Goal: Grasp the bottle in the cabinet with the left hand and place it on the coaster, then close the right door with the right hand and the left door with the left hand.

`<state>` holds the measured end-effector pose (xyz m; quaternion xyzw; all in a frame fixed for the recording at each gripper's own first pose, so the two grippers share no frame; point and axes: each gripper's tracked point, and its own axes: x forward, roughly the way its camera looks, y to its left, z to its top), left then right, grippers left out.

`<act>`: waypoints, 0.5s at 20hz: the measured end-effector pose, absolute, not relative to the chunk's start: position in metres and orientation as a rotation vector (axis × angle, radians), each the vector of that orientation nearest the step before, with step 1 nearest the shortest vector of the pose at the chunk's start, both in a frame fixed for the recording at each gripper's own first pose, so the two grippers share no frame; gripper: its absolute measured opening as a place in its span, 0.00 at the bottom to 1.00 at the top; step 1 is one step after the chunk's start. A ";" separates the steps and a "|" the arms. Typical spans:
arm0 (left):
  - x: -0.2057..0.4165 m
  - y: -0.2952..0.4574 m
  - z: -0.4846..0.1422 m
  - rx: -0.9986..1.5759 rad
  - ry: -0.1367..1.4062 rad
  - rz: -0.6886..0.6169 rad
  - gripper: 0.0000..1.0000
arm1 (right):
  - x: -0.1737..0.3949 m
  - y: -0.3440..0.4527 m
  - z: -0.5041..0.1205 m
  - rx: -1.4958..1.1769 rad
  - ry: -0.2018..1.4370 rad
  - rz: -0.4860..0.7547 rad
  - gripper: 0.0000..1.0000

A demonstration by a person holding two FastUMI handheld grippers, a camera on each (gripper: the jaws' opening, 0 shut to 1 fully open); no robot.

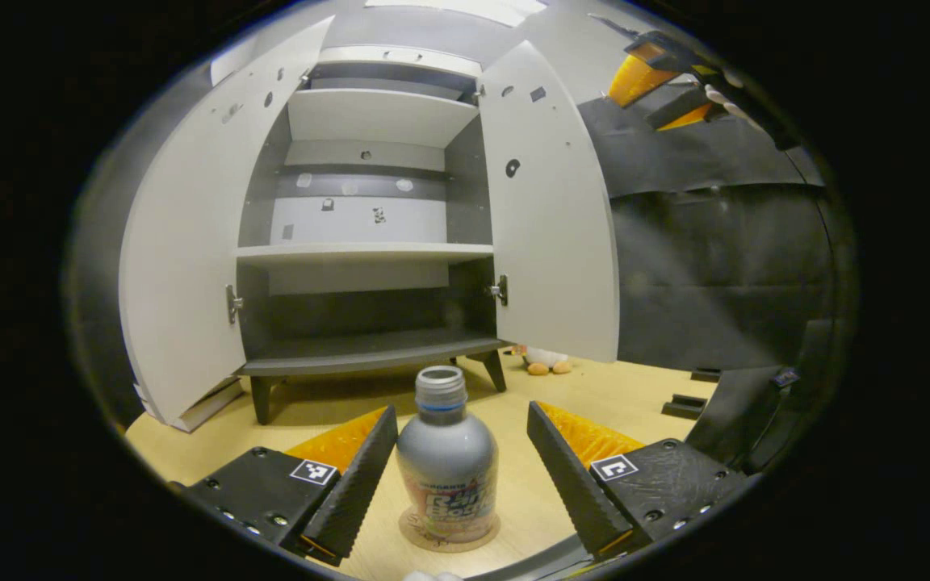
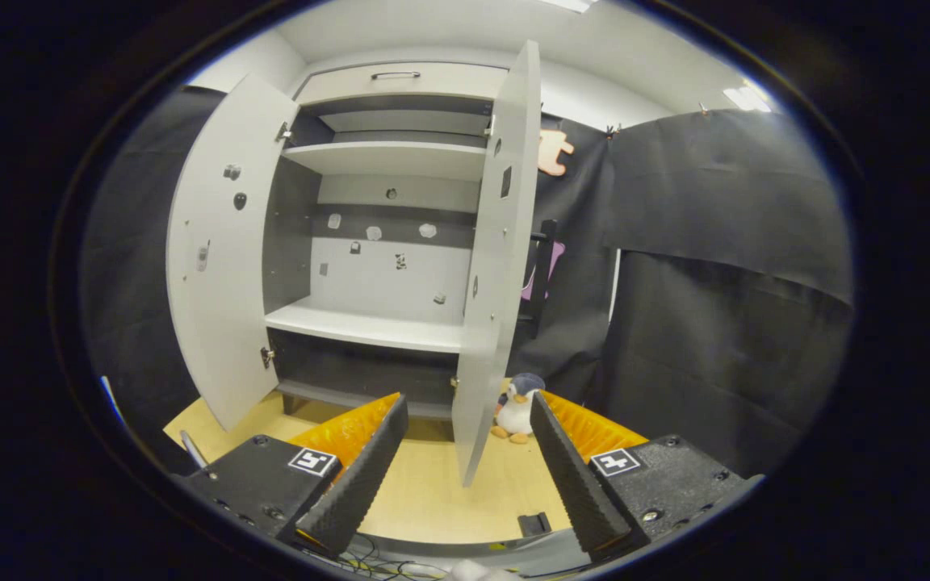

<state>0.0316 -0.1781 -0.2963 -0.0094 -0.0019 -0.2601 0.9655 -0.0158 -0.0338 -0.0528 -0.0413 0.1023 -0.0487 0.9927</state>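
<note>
- Left door (image 1: 182, 266): swung wide open, a flat stiff panel on hinges; likely light to push, best pressed on the broad face near the free edge rather than pinched.
- Cabinet (image 1: 368, 254): shelves bare, standing on short dark legs on the wooden floor (image 1: 634, 387).
- Left tongs (image 1: 462, 464): spread wide, ridged fingers either side of the bottle without touching it.
- Bottle (image 1: 447, 464): upright between the spread fingers, out of the cabinet, resting on the round coaster (image 1: 449, 534) on the floor; so the placing step looks done.
- Handling, as a guess: smooth metallic-looking body with a glossy label, probably slippery; capless neck, so any tilt could spill whatever is inside; weight impossible to judge. Best grip would be across the straight lower body, below the shoulder, not at the narrow neck.
- Right door (image 2: 497, 266): also open, seen nearly edge-on in the right gripper view; same stiff, light panel, to be pushed on its outer face near the free edge.
- Right tongs (image 2: 469, 460): spread, holding nothing, aimed at the right door's lower edge, apart from it.
- Toy penguin (image 2: 517, 407): on the floor just beyond the right door, soft, near the swing path but seemingly outside it.
</note>
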 end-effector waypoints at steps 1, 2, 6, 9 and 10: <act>0.035 -0.177 -0.284 -0.016 -0.019 -0.520 0.98 | -0.016 -0.034 -0.053 -0.078 0.204 -0.098 0.99; 0.038 -0.175 -0.270 -0.010 -0.036 -0.508 0.98 | -0.016 -0.033 -0.053 -0.072 0.202 -0.097 1.00; 0.043 -0.168 -0.195 -0.031 -0.114 -0.525 0.99 | -0.017 -0.033 -0.048 -0.049 0.168 -0.100 1.00; 0.045 -0.154 -0.135 -0.083 -0.123 -0.517 0.97 | -0.018 -0.035 -0.043 -0.029 0.133 -0.108 0.99; 0.046 -0.148 -0.114 -0.090 -0.135 -0.512 0.98 | -0.019 -0.036 -0.042 -0.021 0.120 -0.112 0.99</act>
